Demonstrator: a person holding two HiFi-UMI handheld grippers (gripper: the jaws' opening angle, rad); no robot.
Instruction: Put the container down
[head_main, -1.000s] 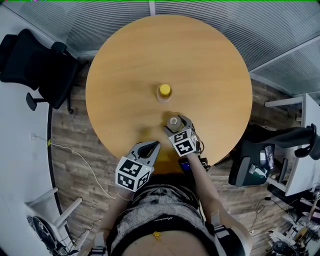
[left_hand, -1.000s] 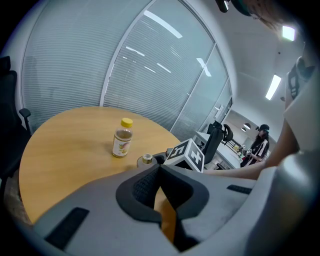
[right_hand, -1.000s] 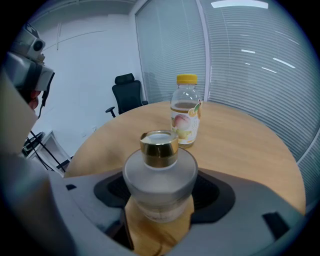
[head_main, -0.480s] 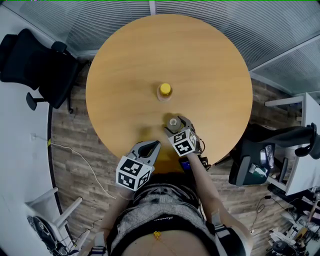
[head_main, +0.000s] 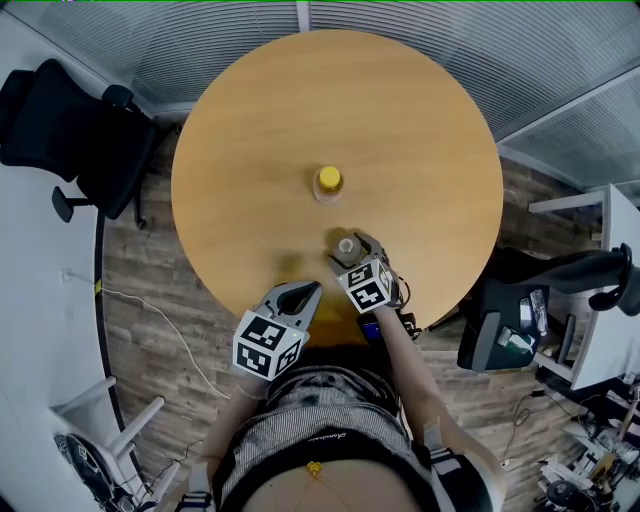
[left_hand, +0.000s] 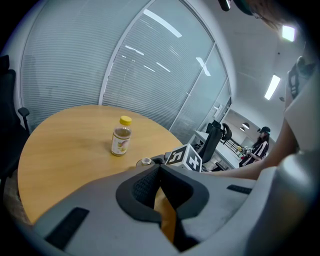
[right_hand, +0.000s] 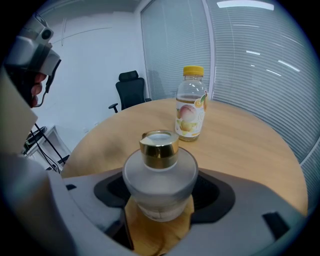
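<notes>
The right gripper (head_main: 350, 247) clasps the frosted, gold-capped container (right_hand: 159, 182) upright in its jaws, low over or on the tabletop (head_main: 400, 130) near its edge; the release is judged not yet done. The left gripper (head_main: 302, 292), jaws closed on nothing, waits nearby.

You count one round table (head_main: 260, 130), one frosted container (right_hand: 159, 185), one yellow-capped bottle (head_main: 329, 184), two grippers, namely the left gripper (head_main: 308, 290) and the right gripper (head_main: 350, 248), and two black office chairs (head_main: 60, 120) (head_main: 560, 275).
</notes>
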